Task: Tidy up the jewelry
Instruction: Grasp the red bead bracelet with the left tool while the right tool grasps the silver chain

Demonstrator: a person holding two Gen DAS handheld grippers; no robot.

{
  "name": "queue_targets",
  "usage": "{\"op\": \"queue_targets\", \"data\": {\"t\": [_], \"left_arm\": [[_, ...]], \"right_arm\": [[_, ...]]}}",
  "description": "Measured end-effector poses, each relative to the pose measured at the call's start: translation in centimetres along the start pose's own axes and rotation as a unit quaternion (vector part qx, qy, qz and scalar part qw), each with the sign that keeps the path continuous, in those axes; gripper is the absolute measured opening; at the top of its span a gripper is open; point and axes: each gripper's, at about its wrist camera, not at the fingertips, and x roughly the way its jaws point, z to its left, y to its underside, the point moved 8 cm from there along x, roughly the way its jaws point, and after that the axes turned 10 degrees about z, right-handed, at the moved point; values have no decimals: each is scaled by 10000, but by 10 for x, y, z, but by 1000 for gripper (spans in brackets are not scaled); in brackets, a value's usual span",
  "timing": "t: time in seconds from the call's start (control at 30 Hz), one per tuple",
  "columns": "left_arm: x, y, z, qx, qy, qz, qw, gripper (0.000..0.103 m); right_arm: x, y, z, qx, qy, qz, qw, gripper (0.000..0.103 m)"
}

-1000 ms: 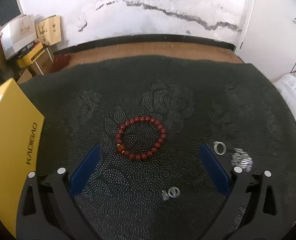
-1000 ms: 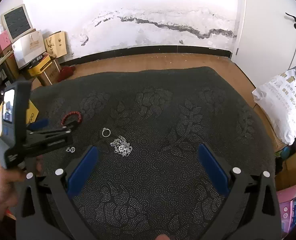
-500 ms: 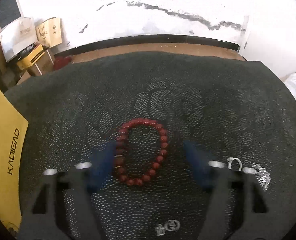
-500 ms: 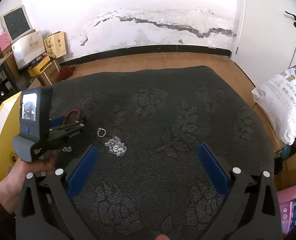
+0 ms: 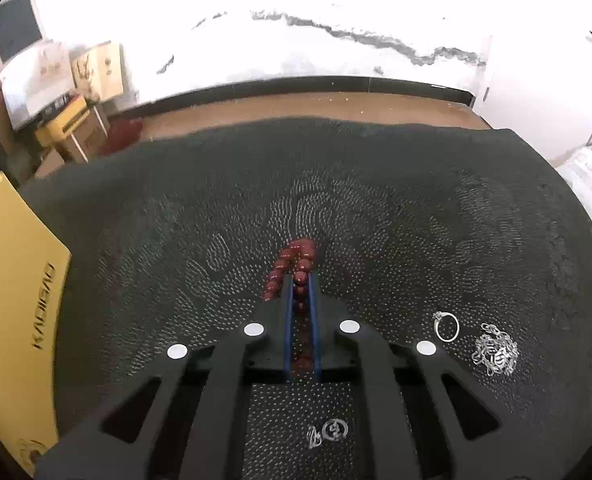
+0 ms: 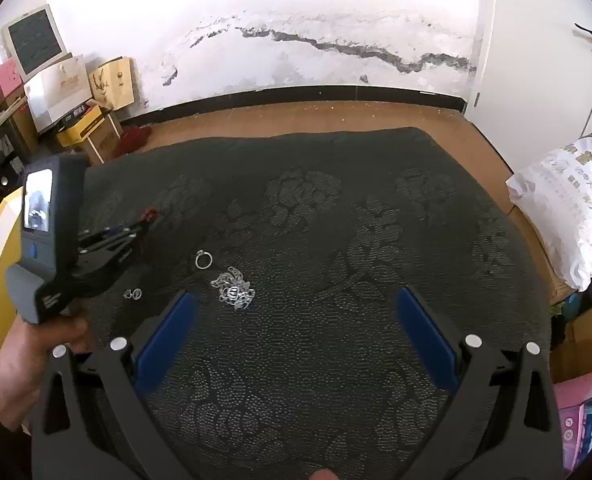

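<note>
Down on the dark patterned cloth, the left gripper has its two blue-lined fingers drawn close together and clamped on the red bead bracelet; the beads are squeezed into a narrow line between the fingers, with a bunch of them sticking out just past the fingertips and a few curving off to the fingers' left side; to the right of these fingers, near but apart from them, lies a silver ring, and just beyond it on the same side a heap of silver chain; behind the fingertips, under the gripper's frame, sits a pair of small silver earrings; far off to the left of the fingers a yellow box rests at the cloth's edge; in the right wrist view the right gripper has its fingers spread wide apart with nothing between them, held above the cloth; the chain heap lies just ahead of its left fingertip, the ring a little further on, and the earrings out to the left; further left the person's left hand grips the other tool, whose tip meets the red beads on the cloth.
</note>
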Motion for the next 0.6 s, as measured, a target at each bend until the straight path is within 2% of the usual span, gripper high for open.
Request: {"op": "queue_targets", "data": {"t": [0.23, 0.43, 0.6], "left_arm": [[-23, -2, 2, 53, 0, -165, 9998, 7], [-64, 0, 18, -66, 79, -335, 9994, 7], [-99, 16, 37, -145, 152, -402, 9990, 7]], "right_arm": [[7, -3, 17, -118, -28, 32, 9999, 97], [16, -6, 23, -204, -7, 80, 9998, 97], [27, -6, 25, -299, 6, 152, 9994, 97]]}}
